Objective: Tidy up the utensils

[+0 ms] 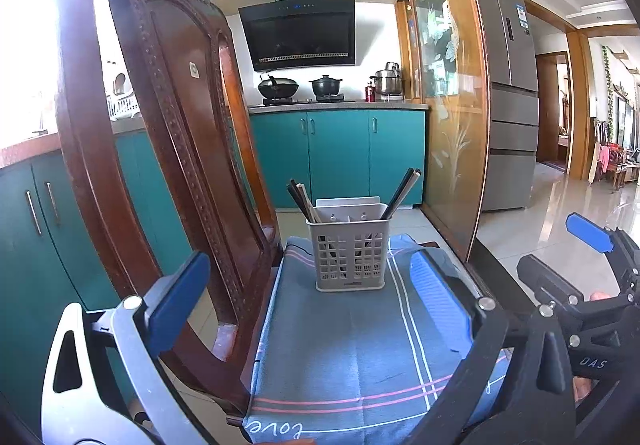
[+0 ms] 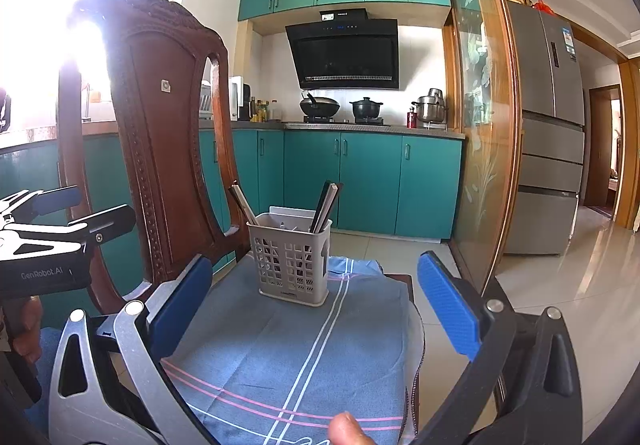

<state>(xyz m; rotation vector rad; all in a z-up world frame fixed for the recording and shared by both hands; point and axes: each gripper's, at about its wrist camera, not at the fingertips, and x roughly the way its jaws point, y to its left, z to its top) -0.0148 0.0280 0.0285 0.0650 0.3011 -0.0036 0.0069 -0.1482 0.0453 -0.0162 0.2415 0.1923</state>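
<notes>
Chopsticks [image 1: 304,199] already stand in the grey utensil caddy [image 1: 349,253]; left tongs [image 1: 308,309] and right tongs [image 2: 316,305] gape wide, empty, apparently finished or awaiting another utensil.

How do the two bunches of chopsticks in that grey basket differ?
The left chopsticks lean left, out over the holder's left corner; the right chopsticks lean right from the opposite corner. The right bunch reaches slightly higher. Both are dark mixed with pale sticks, standing in the same holder on the blue cloth.
</notes>
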